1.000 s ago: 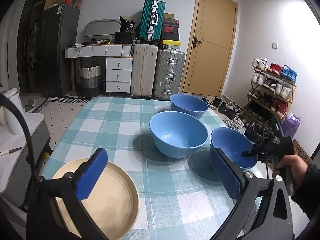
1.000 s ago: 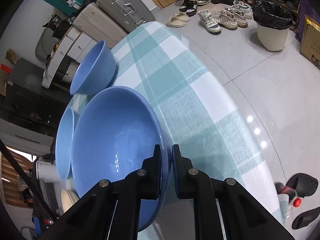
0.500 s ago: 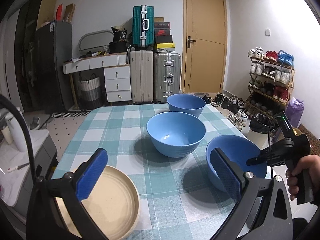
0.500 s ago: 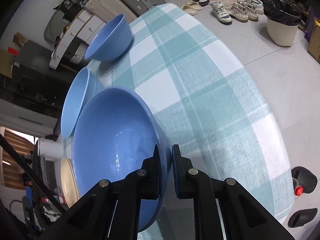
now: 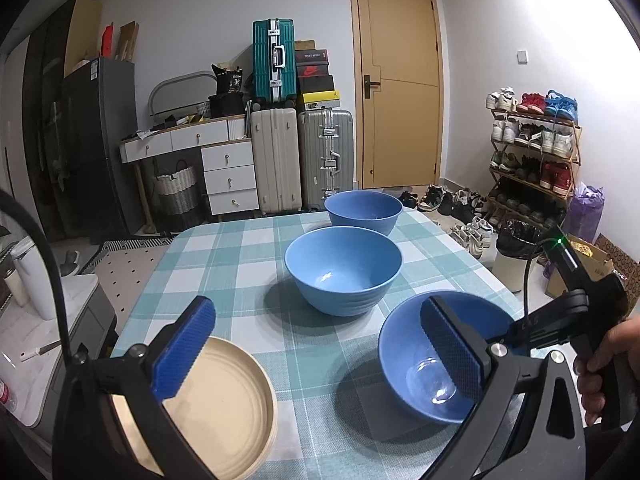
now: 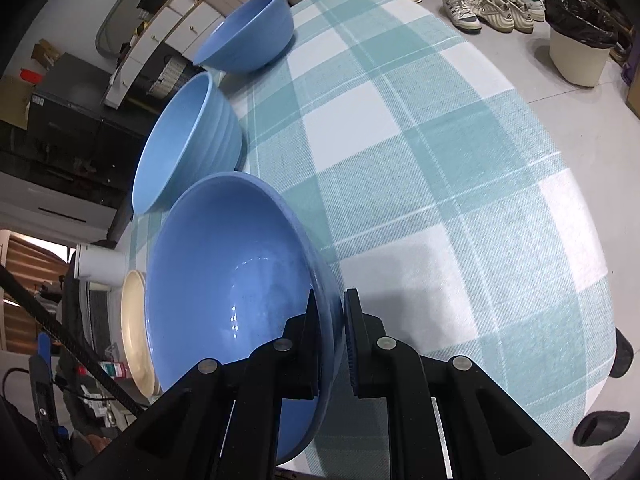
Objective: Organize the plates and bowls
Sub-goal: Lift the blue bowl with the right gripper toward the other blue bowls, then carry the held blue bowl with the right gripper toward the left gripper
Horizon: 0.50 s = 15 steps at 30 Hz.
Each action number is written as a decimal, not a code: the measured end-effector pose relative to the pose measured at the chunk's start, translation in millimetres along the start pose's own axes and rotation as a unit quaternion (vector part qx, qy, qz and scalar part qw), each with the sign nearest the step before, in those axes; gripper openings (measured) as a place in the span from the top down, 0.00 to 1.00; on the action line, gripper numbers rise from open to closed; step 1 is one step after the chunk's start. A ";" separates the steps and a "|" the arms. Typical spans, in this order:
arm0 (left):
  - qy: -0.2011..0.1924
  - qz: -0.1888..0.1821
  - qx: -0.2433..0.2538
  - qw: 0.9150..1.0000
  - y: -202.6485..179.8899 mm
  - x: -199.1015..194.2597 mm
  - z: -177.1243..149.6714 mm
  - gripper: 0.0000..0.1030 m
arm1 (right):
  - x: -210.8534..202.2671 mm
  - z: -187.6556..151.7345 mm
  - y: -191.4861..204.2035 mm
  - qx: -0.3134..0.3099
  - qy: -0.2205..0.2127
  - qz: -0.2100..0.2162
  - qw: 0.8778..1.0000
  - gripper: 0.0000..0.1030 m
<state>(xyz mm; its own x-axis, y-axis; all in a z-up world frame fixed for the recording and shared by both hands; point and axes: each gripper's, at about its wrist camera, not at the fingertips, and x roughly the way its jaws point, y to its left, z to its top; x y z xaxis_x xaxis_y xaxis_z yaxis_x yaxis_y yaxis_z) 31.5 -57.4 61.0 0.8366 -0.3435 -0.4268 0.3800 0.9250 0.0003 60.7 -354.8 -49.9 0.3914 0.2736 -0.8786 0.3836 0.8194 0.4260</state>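
Note:
Three blue bowls and a cream plate are over a teal checked table. My right gripper is shut on the rim of the near blue bowl, which also shows in the left wrist view, held tilted above the table's near right part. A middle blue bowl and a far blue bowl stand on the table. The cream plate lies at the near left. My left gripper is open and empty above the table, its left finger over the plate.
Suitcases, a white drawer desk and a door stand beyond the table. A shoe rack, loose shoes and a bin are on the right. A white side cabinet is at the left.
My right gripper has carried the near blue bowl toward me and leftward, away from the table's right edge. The left gripper's view has tilted up a little.

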 end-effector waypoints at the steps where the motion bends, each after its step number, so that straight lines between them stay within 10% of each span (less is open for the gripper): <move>1: 0.000 -0.001 -0.002 1.000 0.6 -0.3 0.2 0.00 | 0.2 -0.4 1.4 -0.001 0.000 -0.003 1.000 0.90; 11: 0.003 -0.003 -0.008 1.000 0.6 0.1 0.1 0.00 | -0.4 -0.9 4.4 -0.022 -0.011 -0.024 0.999 0.86; 15: 0.004 -0.002 -0.006 1.000 0.2 0.9 0.0 0.00 | -9.1 -2.1 8.2 -0.035 -0.038 -0.035 0.998 0.66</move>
<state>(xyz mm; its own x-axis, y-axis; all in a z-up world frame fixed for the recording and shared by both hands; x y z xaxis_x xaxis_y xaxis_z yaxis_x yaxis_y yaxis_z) 32.4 -57.6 60.6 0.8319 -0.3450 -0.4346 0.3781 0.9257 -0.0112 58.5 -349.5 -38.8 0.4290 0.1776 -0.8857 0.3538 0.8691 0.3456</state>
